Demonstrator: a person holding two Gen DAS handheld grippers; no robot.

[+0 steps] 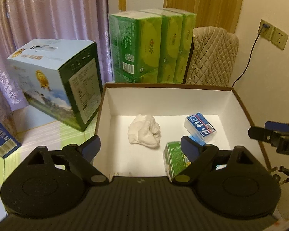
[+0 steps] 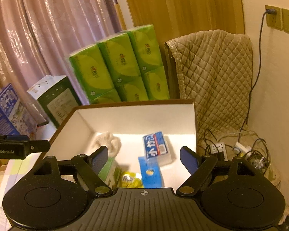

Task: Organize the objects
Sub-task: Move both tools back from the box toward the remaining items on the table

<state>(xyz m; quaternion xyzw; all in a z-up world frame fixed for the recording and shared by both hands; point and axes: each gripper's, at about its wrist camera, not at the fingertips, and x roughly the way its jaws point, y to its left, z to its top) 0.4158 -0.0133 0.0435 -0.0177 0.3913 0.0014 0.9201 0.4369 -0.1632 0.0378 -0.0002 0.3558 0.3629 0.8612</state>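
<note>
An open cardboard box (image 1: 163, 100) (image 2: 136, 115) with a white inside stands on the table. In it lie a crumpled white cloth (image 1: 145, 131) (image 2: 106, 141), a blue-and-white tissue pack (image 1: 200, 128) (image 2: 157, 146), a green pack (image 1: 174, 158) (image 2: 110, 171), a blue packet (image 2: 150, 170) and a yellow wrapper (image 2: 130, 179). My left gripper (image 1: 140, 148) hovers open over the box's near edge, nothing between its fingers. My right gripper (image 2: 144, 158) is open above the box too, empty. Each gripper shows at the other view's edge, the right gripper (image 1: 275, 134) and the left gripper (image 2: 19, 148).
A blue-green carton (image 1: 54, 80) stands left of the box, a dark blue carton (image 1: 1, 136) further left. Green tissue packs (image 1: 150, 46) (image 2: 119, 65) stack behind, beside a quilted cover (image 2: 212, 77). Cables, a power strip (image 2: 218, 148) and a small fan (image 2: 258, 162) lie right.
</note>
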